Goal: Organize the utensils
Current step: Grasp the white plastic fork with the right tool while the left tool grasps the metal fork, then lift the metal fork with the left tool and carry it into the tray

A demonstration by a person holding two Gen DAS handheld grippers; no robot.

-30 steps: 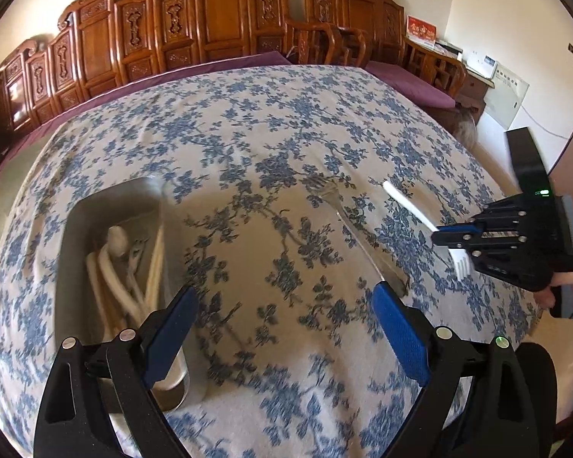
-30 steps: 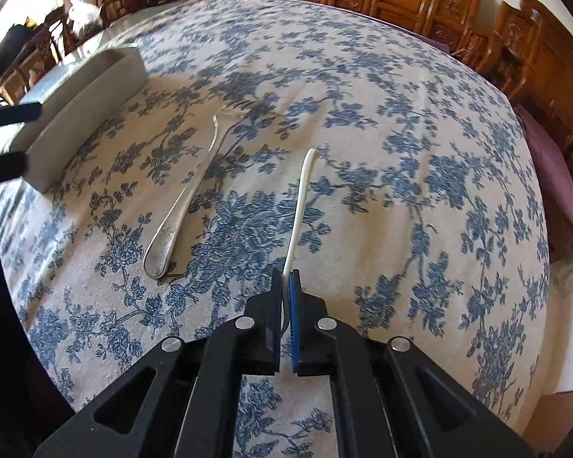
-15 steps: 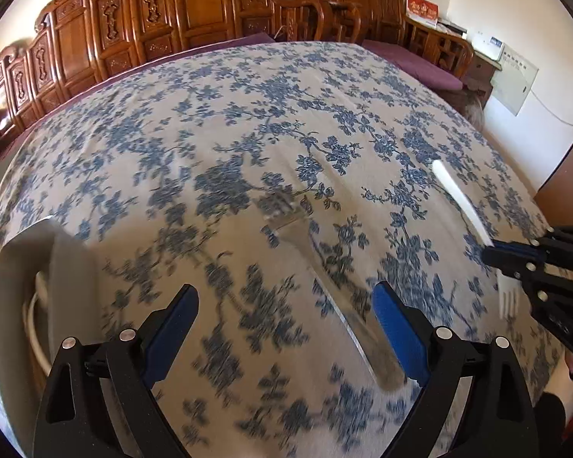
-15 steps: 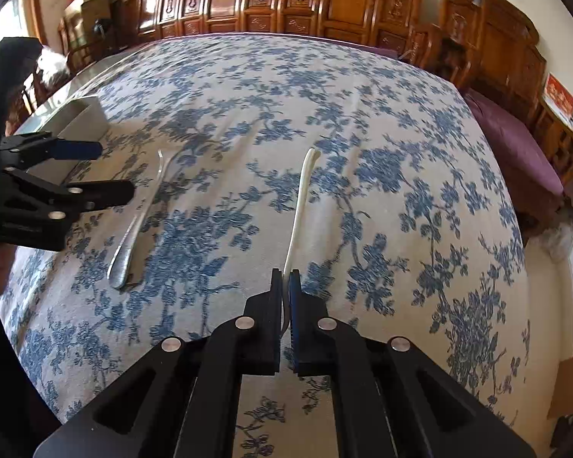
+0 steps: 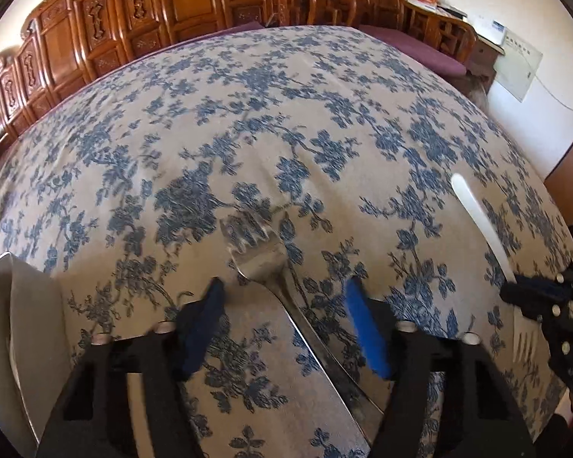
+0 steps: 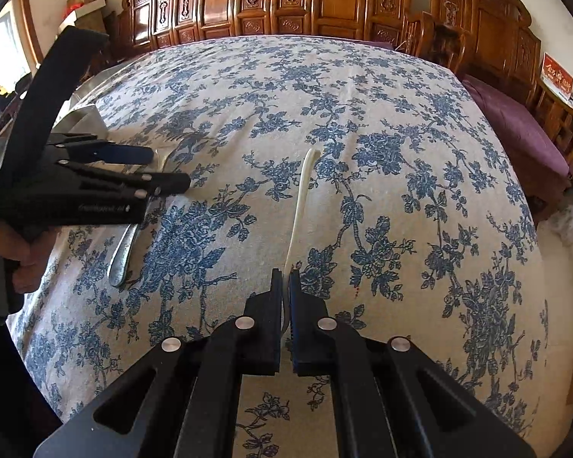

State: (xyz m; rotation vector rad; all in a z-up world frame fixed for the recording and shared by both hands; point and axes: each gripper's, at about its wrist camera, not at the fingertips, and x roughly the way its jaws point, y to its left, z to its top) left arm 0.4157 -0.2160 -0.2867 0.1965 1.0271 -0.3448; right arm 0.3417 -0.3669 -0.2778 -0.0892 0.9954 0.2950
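By the table's left edge sits a steel tray (image 5: pixel 26 324); the left gripper (image 5: pixel 282 305), spread wide, straddles a silver metal fork (image 5: pixel 263 263) lying on the blue-flowered tablecloth (image 5: pixel 286 114); only the right wrist view shows the fork's handle end; the right gripper (image 6: pixel 285 278) pinches a white plastic fork (image 6: pixel 300 198).

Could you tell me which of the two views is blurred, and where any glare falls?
Left wrist view: motion-smeared, the left tool and cloth soft, with glare on the metal fork and tray. Right wrist view: sharp, the right tool and white fork crisp; heavy fisheye bending in both.
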